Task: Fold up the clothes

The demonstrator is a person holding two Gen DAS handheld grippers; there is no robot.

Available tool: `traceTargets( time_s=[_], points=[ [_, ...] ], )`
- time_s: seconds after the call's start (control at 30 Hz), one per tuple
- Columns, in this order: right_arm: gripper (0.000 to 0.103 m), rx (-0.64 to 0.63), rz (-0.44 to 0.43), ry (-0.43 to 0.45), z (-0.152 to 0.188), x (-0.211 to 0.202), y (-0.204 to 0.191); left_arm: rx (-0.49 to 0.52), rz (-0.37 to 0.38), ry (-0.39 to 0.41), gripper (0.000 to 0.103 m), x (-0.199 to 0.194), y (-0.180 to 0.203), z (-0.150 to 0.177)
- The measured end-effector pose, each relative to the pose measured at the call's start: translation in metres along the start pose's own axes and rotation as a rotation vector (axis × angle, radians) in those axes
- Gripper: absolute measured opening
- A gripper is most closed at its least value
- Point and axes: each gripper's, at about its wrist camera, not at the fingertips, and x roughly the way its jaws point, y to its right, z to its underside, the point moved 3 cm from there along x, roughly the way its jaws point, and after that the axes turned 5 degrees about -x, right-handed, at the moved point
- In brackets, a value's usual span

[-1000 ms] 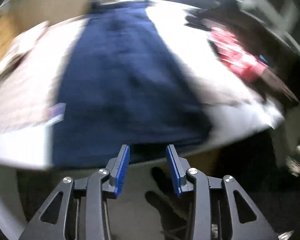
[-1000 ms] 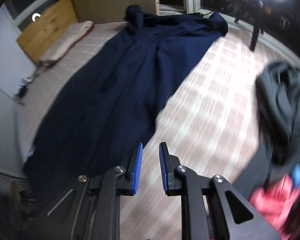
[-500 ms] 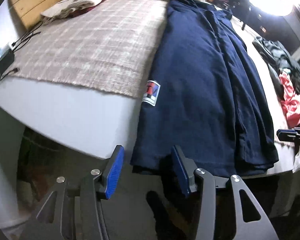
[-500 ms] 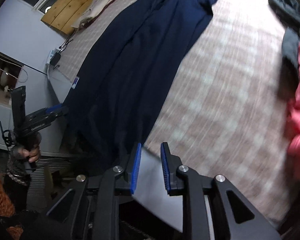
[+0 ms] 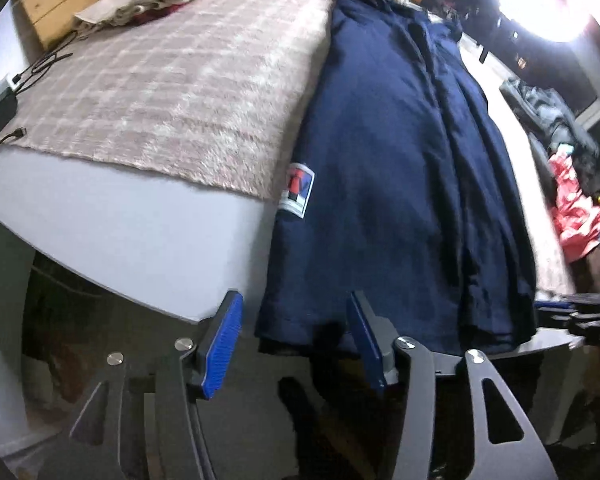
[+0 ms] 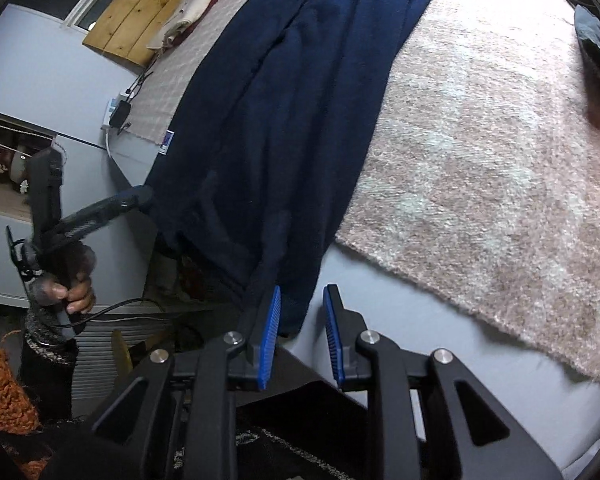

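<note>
Navy-blue cotton garment (image 5: 400,184) lies lengthwise in long folds toward twelve o'clock on the checked blanket (image 5: 180,92), hem overhanging; crosswise folds seemingly remain. Left gripper (image 5: 296,344) and right gripper (image 6: 302,332) are both spread, empty, flanking its hem corners.

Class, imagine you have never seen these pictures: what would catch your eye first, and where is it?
First, the long navy garment laid lengthwise down the bed, its hem hanging over the near edge, a small patch label on its left side. Next, the blue-padded left tongs, open just below that hem. Far right, a red garment glows in a clothes pile.
</note>
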Motion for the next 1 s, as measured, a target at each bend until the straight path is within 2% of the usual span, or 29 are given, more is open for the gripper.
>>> traceTargets(
  time_s=[0.03, 0.07, 0.1, 0.17, 0.2, 0.23, 0.37, 0.4, 0.47, 0.57, 0.63, 0.7, 0.73, 0.77, 0.87, 1.0],
  points=[
    [0.022, -0.005, 0.005, 0.000, -0.001, 0.001, -0.001, 0.020, -0.024, 0.009, 0.028, 0.000, 0.001, -0.001],
    [0.022, -0.009, 0.009, 0.000, -0.001, 0.003, -0.003, 0.041, -0.047, 0.018, 0.007, 0.000, 0.003, -0.002],
    [0.022, -0.017, 0.014, 0.000, -0.001, 0.004, -0.004, 0.050, -0.049, 0.016, 0.005, 0.000, 0.004, -0.002],
    [0.022, -0.046, 0.024, 0.004, 0.000, 0.005, -0.007, 0.068, -0.052, 0.013, 0.004, 0.000, 0.007, -0.003],
    [0.017, -0.062, 0.029, 0.006, 0.000, 0.005, -0.009, 0.085, -0.063, 0.015, 0.004, -0.002, 0.008, -0.003],
    [0.005, -0.073, 0.032, 0.007, 0.001, 0.005, -0.010, 0.101, -0.073, 0.018, 0.004, -0.005, 0.009, -0.004],
    [0.004, -0.076, 0.038, -0.009, 0.005, 0.007, -0.011, 0.124, -0.144, 0.075, 0.004, -0.023, -0.002, -0.012],
    [0.004, -0.076, 0.039, -0.013, 0.006, 0.007, -0.012, 0.105, -0.137, 0.045, 0.005, -0.016, -0.009, -0.013],
    [0.005, -0.078, 0.042, -0.020, 0.008, 0.007, -0.012, 0.115, -0.181, 0.003, 0.008, -0.005, -0.013, -0.011],
    [0.010, -0.071, 0.040, -0.023, 0.010, -0.002, -0.013, 0.127, -0.246, 0.062, 0.013, -0.024, -0.015, -0.007],
    [0.014, -0.080, 0.055, 0.008, 0.011, -0.013, -0.014, 0.117, -0.163, 0.073, 0.013, -0.037, 0.002, -0.007],
    [0.014, -0.077, 0.057, 0.024, 0.012, -0.019, -0.014, 0.143, -0.055, 0.075, 0.020, -0.042, 0.030, -0.007],
    [0.014, -0.072, 0.055, 0.027, 0.013, -0.020, -0.015, 0.183, 0.004, 0.058, 0.022, -0.040, 0.050, -0.004],
    [0.014, -0.068, 0.053, 0.028, 0.013, -0.017, -0.015, 0.211, 0.033, 0.046, 0.025, -0.037, 0.062, -0.001],
    [0.014, -0.064, 0.061, 0.024, 0.014, -0.009, -0.015, 0.323, 0.080, -0.006, 0.026, -0.017, 0.107, 0.008],
    [0.015, -0.082, 0.076, 0.039, 0.015, -0.005, -0.019, 0.370, 0.098, -0.062, 0.025, 0.008, 0.126, 0.015]
  ],
)
